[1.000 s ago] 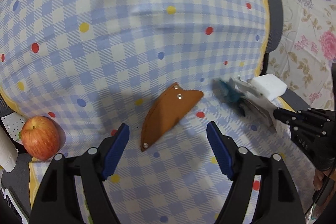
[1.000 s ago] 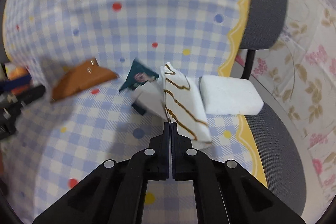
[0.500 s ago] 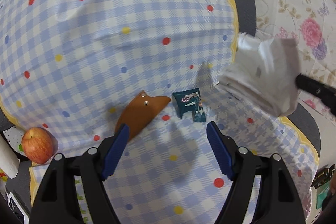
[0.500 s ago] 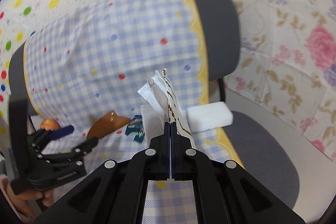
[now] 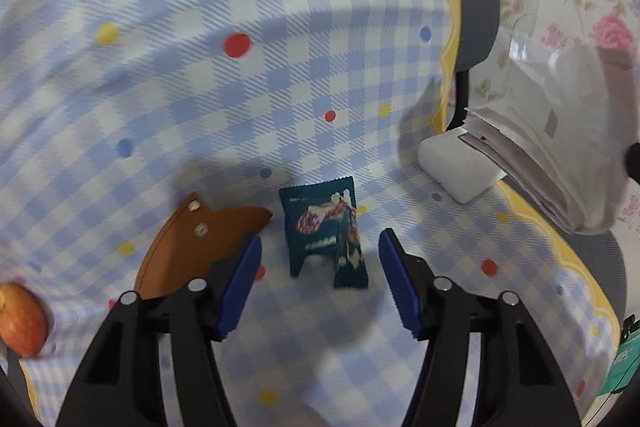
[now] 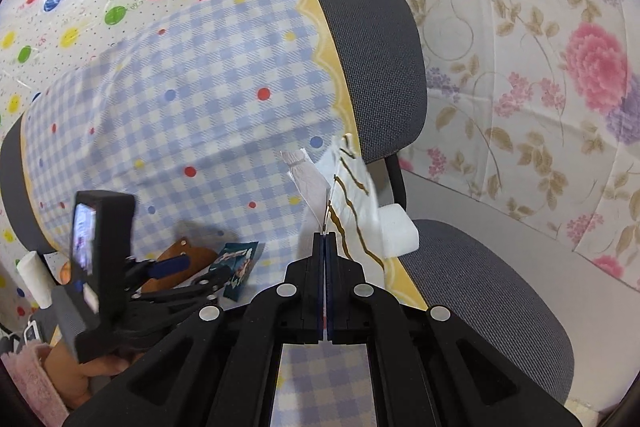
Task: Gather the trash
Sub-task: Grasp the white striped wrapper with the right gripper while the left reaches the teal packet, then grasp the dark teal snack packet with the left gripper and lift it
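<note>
- The left gripper (image 5: 320, 259), black-framed with blue pads, pointed steeply down over the blue-and-white checked cloth with coloured dots (image 5: 200, 87); its jaws were closing, not yet touching anything.
- Between those pads, toward 12 o'clock from the tips, a small dark-green printed snack wrapper (image 5: 324, 239) lay crumpled on the cloth, apart from both pads.
- At about 10 o'clock from the wrapper, just beside it, lay a flat orange-brown leather sheath with metal rivets (image 5: 200, 247), partly covered by the left pad.
- At the 8 o'clock edge of the left wrist view sat a red-and-yellow apple (image 5: 20, 323), well apart from the wrapper.
- At 2 o'clock from the wrapper, near the cloth's yellow scalloped border, rested a white rectangular foam block (image 5: 456, 167).
- The right gripper (image 6: 325, 239), black, had its jaws pressed together, pinching the lower edge of a white paper bag with brown wavy lines (image 6: 352, 195), which hung clear above the cloth; folded white paper stood beside it in the same pinch.
- In the left wrist view that same bag appeared at 3 o'clock as a blurred stack of white folds.
- In the right wrist view a hand (image 6: 80, 375) with a pink fuzzy sleeve held the left gripper's handle at 8 o'clock.
- Farther off stood a grey fabric office chair (image 6: 380, 59), the cloth draped over its back and seat.
- Beyond it hung a flowered sheet at 2 o'clock and a balloon-printed sheet at 11 o'clock.
</note>
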### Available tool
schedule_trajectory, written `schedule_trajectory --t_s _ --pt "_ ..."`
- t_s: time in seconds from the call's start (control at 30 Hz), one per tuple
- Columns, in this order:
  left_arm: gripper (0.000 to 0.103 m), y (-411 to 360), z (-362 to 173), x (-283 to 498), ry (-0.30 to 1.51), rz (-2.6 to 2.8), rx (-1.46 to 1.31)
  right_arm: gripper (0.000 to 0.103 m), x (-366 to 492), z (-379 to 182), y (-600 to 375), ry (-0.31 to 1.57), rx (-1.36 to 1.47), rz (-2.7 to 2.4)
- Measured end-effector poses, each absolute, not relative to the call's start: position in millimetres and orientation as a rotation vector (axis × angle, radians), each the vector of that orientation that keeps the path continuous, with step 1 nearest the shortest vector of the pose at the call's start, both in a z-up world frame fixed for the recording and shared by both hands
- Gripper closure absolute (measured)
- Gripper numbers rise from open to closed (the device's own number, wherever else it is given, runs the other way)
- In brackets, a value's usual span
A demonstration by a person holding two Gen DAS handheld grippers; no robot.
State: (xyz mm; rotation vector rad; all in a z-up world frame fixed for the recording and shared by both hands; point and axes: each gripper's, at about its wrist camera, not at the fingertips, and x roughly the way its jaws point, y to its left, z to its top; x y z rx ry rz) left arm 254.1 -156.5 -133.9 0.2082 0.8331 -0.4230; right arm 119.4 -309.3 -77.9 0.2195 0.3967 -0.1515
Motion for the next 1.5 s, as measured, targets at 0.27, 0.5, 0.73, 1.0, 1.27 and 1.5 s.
schedule_trajectory --t_s 0.27,0.5,0.73,1.0,1.27,1.5 --pt "0.083 -162.6 -147.2 275.2 0.903 -0.427 0.246 0.102 129.9 -84.8 -312.0 0.415 0.226 -0.131" --pt "0.089 -122.8 -105.7 215.9 0.808 -0.532 0.098 0.102 103.9 -81.5 -305.9 0.412 0.228 -0.130" --pt "0.089 -113.2 -75.6 145.0 0.755 -0.608 0.079 0.102 60.3 -80.5 -298.3 0.420 0.236 -0.142" --pt "0.089 -135.4 -72.6 76.0 0.758 -0.711 0.107 0.102 -10.9 -85.7 -300.0 0.430 0.238 -0.201" --pt "0.088 -181.5 -84.9 11.4 0.772 -0.875 0.168 0.102 -102.6 -101.7 -324.2 0.432 0.276 -0.342" --pt "0.088 -218.1 -94.8 -43.0 0.762 -1.004 0.225 0.102 -181.2 -125.9 -340.0 0.449 0.324 -0.480"
